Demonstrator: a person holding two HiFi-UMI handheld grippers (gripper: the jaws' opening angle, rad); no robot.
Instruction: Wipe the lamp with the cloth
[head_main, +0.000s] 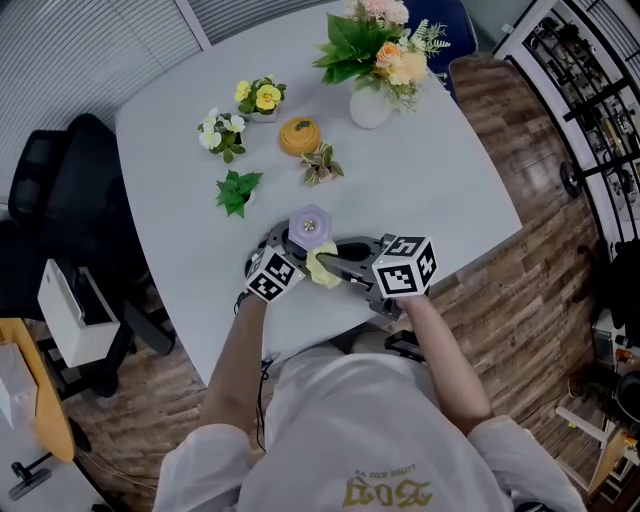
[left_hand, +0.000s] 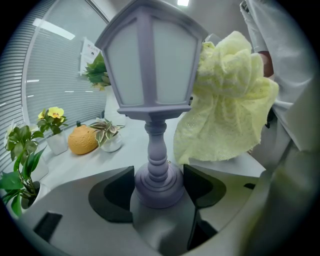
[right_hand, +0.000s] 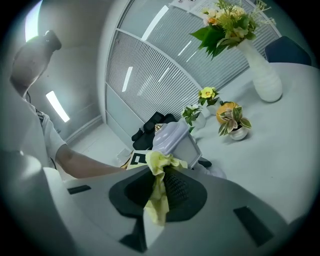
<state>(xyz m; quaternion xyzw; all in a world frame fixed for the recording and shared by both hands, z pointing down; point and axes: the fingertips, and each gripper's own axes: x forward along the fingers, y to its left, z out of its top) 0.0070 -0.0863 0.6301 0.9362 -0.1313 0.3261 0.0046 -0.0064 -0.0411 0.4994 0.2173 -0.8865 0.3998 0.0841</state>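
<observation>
Lamp (head_main: 310, 226) stands upright close to the near edge of the counter (head_main: 180, 180) in the head view, between our two grippers. The left gripper (head_main: 283, 255) reaches it from the left. The right gripper (head_main: 340, 268) comes from the right with the yellow cloth (head_main: 322, 270) bunched at its tip. From above we see only the lamp's cap, not its stem.

The left gripper view supplies the rest. Its jaws close on the round base from both sides, the stem rises straight up, and the cloth appears to press against the shade's right-hand panel.

In the right gripper view the jaws pinch a fold of the cloth, with the shade just beyond them. We judge the coming stroke should run along the shade's upright axis, with the right gripper wiping and the left steadying.
</observation>
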